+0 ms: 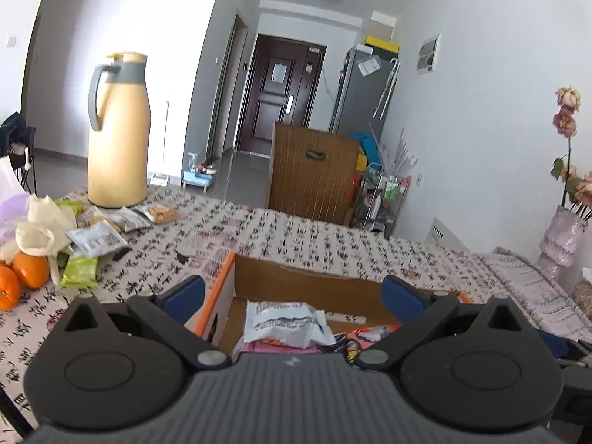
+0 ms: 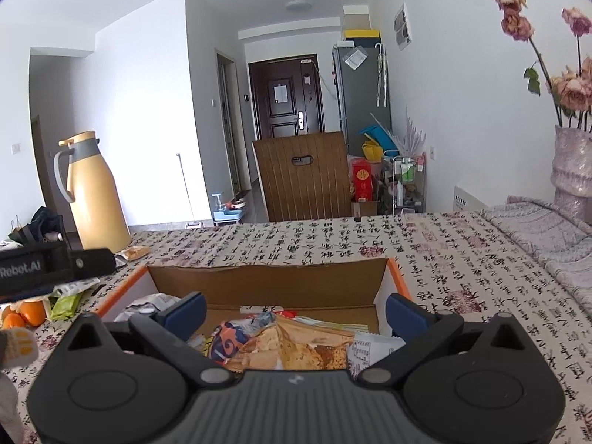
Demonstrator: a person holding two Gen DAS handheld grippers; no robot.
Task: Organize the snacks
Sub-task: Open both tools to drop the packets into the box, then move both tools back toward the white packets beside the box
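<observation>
An open cardboard box (image 1: 296, 281) with an orange rim sits on the table in front of both grippers; it also shows in the right wrist view (image 2: 266, 281). Inside lie a white snack packet (image 1: 286, 323) and an orange-brown snack bag (image 2: 296, 347) among other packets. My left gripper (image 1: 292, 296) is open and empty above the box's left part. My right gripper (image 2: 294, 312) is open and empty above the box. Loose snack packets (image 1: 100, 236) lie on the table to the left, near a green packet (image 1: 79, 270).
A yellow thermos jug (image 1: 118, 133) stands at the table's far left. Oranges (image 1: 22, 277) and a cream cloth bag (image 1: 40, 229) lie at the left edge. A vase of dried roses (image 2: 573, 155) stands at the right. A wooden chair back (image 2: 303, 181) rises behind the table.
</observation>
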